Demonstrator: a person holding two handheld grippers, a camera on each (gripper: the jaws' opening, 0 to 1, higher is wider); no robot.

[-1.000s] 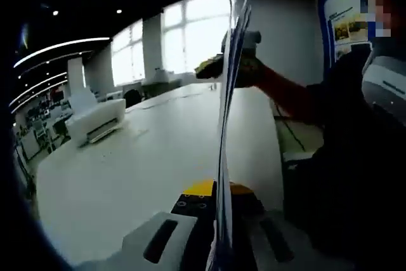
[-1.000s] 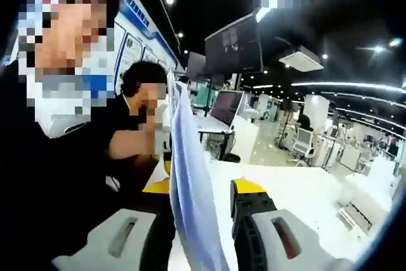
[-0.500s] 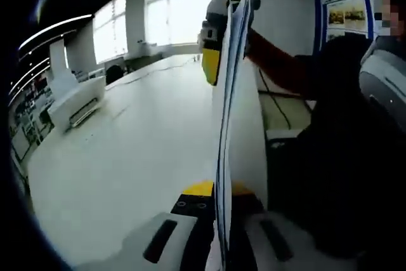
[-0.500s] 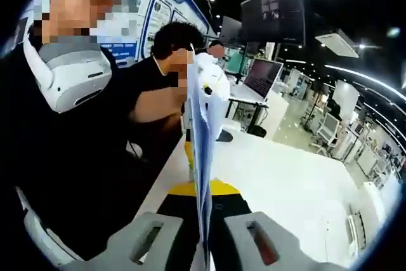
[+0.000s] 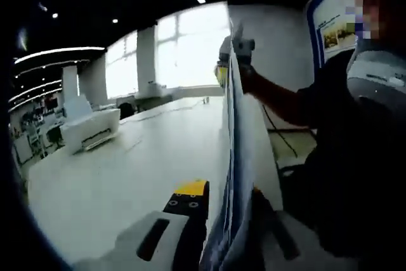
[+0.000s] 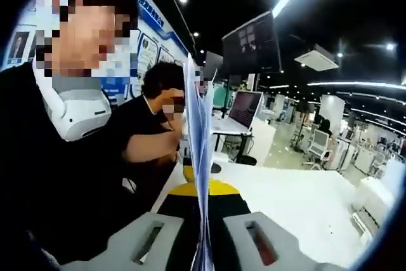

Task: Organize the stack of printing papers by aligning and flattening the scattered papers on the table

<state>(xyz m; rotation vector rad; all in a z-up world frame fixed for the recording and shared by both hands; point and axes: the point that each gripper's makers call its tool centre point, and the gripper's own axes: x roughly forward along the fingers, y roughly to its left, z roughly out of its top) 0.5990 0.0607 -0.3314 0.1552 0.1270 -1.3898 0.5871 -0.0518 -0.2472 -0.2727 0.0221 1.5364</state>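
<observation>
Standing on edge between my two grippers, the stack of papers [image 5: 236, 157] is held upright above the white table [image 5: 127, 176], its sheets seen edge-on as a thin pale-blue fan. In the left gripper view my left gripper [image 5: 219, 220] has its jaws pressed in on the near end of the stack, the yellow-tipped one on one side and the dark one on the other, with the sheets running up between them. At the far end of that view my right gripper [image 5: 229, 61] meets the top corner of the stack, my arm behind it. In the right gripper view the same stack [image 6: 200, 157] rises from between my right gripper's [image 6: 204, 233] jaws, which pinch it tight. A white printer [image 5: 92, 129] sits well apart on the table, near bright windows [image 5: 184, 49]. A second person [image 6: 155, 125] in black sits beside the table, and a dark monitor [image 6: 250, 46] hangs overhead.
</observation>
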